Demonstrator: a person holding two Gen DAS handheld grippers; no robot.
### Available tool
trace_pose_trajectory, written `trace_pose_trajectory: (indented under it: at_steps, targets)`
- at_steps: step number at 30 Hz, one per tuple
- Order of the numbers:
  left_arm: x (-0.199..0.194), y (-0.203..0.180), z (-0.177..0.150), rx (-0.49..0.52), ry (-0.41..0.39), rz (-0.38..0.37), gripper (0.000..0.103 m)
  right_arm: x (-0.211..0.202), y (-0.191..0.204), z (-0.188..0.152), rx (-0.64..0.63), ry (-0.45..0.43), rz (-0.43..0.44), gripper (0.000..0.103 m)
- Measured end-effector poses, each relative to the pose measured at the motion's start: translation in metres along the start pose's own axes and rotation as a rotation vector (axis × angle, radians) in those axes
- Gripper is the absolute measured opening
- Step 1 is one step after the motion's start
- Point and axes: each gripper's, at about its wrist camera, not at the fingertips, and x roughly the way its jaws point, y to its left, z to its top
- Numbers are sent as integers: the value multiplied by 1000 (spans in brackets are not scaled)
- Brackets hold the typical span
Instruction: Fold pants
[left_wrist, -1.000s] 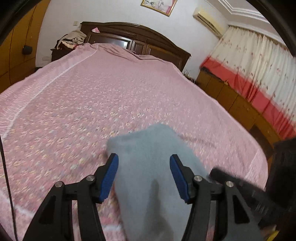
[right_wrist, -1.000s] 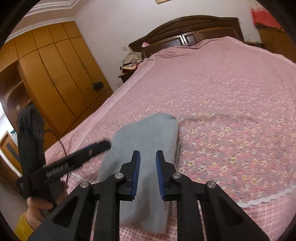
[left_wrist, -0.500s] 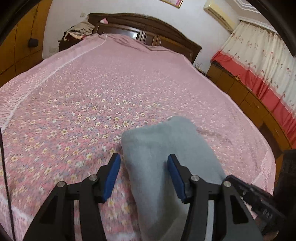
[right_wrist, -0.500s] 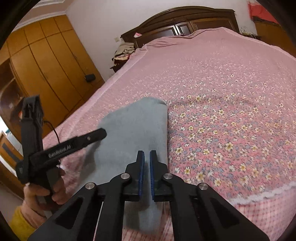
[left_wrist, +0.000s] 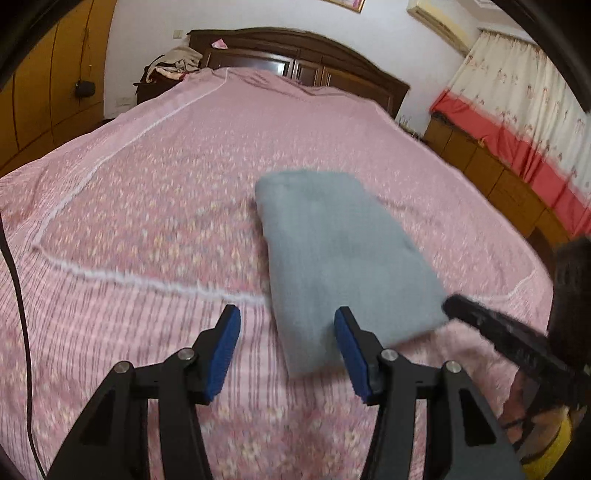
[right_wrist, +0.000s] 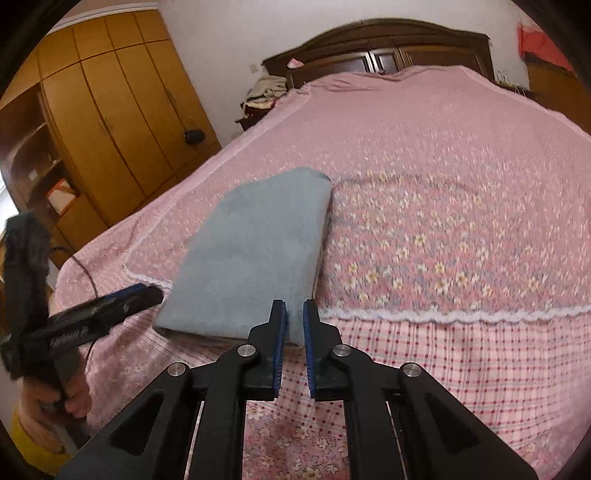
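Note:
The grey-blue pants (left_wrist: 343, 254) lie folded in a thick oblong on the pink flowered bedspread (left_wrist: 155, 184), near the bed's front edge. They also show in the right wrist view (right_wrist: 255, 254). My left gripper (left_wrist: 287, 349) is open and empty, just short of the near end of the pants. My right gripper (right_wrist: 293, 334) has its jaws nearly closed with a narrow gap and holds nothing; it sits just in front of the near right corner of the pants. Each gripper shows in the other's view: the right gripper (left_wrist: 509, 339) and the left gripper (right_wrist: 85, 317).
A dark wooden headboard (left_wrist: 306, 55) stands at the far end of the bed. A wooden wardrobe (right_wrist: 103, 122) is on the left. A low cabinet (left_wrist: 495, 173) under curtains runs along the right. A heap of clothes (right_wrist: 266, 92) lies beside the headboard.
Both grippers have pulled back toward the bed's front edge, away from the folded pants. The right jaws shut further, then opened slightly. The left jaws stayed open.

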Motion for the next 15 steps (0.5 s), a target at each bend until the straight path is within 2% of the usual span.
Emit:
trace_pose_trajectory:
  at_steps: [3, 7, 15]
  targets:
    - [6, -5, -11, 17, 11, 28, 56, 11, -2, -2, -9, 25, -31, 11]
    - [4, -2, -19, -16, 4, 27, 56, 15, -3, -3, -17, 43, -38, 11]
    - [-11, -15, -37, -17, 0, 66, 56, -5, 1, -6, -25, 35, -51, 35]
